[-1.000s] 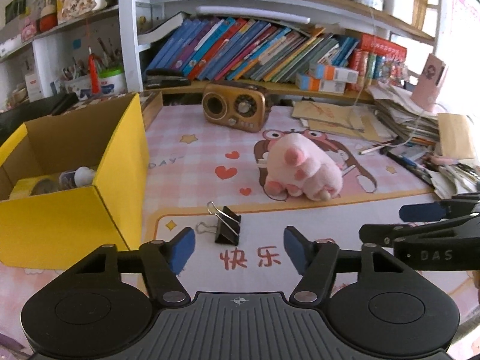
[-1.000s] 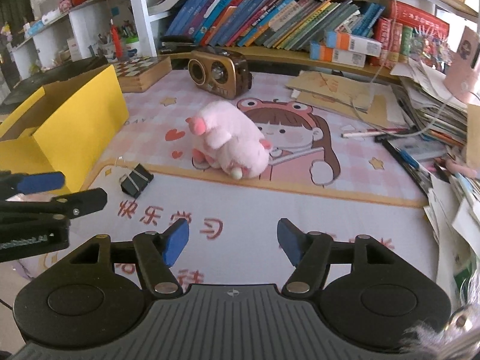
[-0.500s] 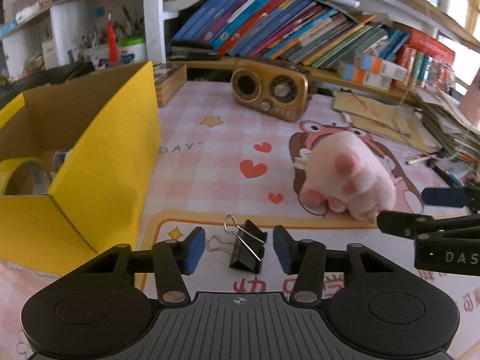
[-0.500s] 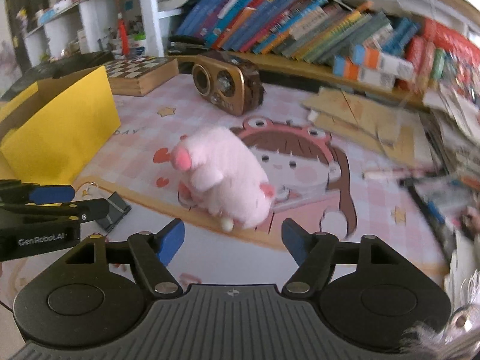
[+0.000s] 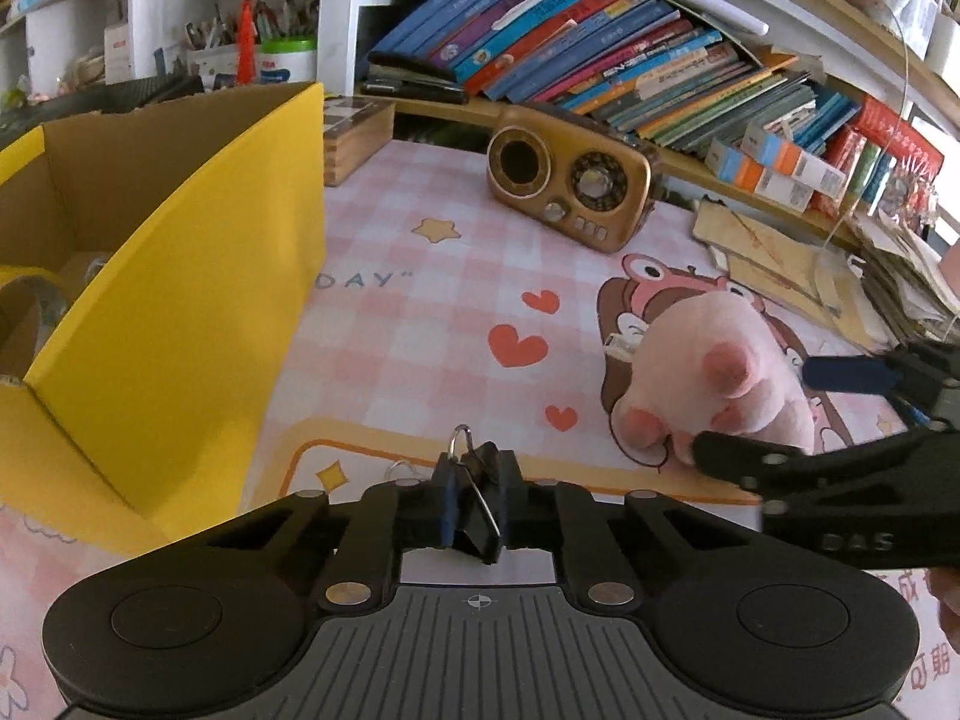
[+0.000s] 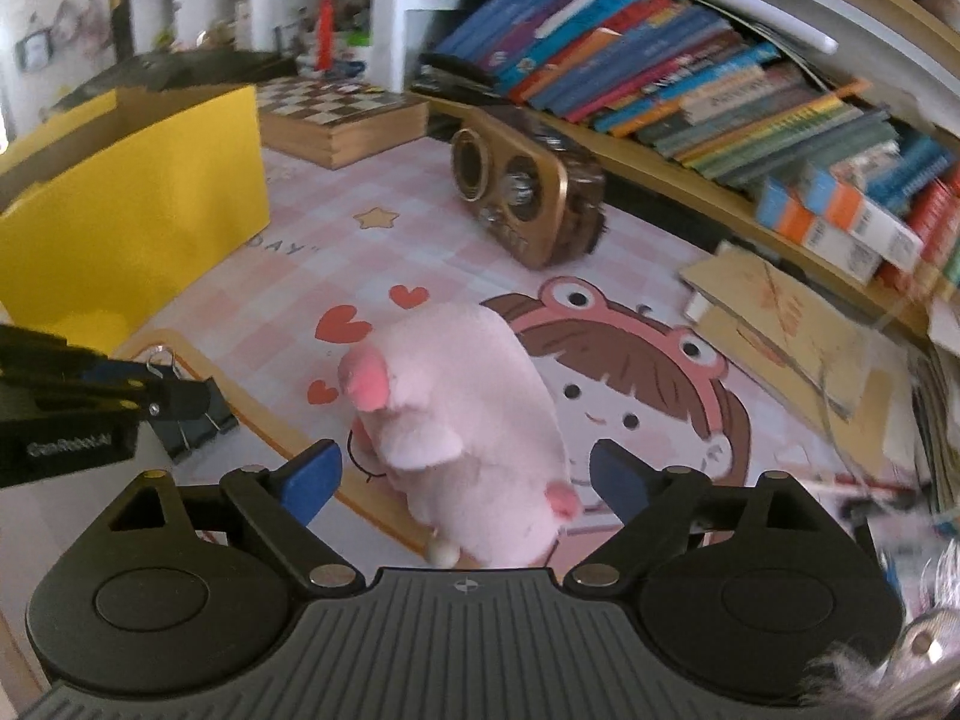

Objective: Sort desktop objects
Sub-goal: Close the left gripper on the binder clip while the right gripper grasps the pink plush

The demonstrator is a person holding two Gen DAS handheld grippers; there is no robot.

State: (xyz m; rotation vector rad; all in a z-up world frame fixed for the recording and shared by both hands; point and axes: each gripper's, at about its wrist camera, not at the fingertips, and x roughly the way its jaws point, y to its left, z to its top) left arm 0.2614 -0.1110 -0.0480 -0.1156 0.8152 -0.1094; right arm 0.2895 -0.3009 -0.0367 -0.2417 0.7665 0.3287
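Observation:
A black binder clip point(image 5: 480, 507) with wire handles lies on the pink desk mat, and my left gripper point(image 5: 476, 501) is shut on it. The right wrist view shows the same clip point(image 6: 189, 414) at the left gripper's tips. A pink plush toy point(image 6: 462, 420) lies on the mat between the blue pads of my right gripper point(image 6: 465, 480), whose jaws are opening; the pads stand clear of the plush. In the left wrist view the plush point(image 5: 714, 378) sits to the right with the right gripper's fingers around it. A yellow cardboard box point(image 5: 180, 276) stands open at the left.
A gold retro radio point(image 5: 567, 177) stands at the back of the mat. A wooden chess box point(image 6: 342, 114) sits beside the yellow box. Slanted books point(image 5: 600, 54) fill the shelf behind. Paper stacks point(image 6: 798, 324) crowd the right side. Tape rolls point(image 5: 30, 300) lie inside the box.
The left gripper moved forward over the binder clip and shut on it. The right gripper advanced to the plush, rolled and widened its jaws around it.

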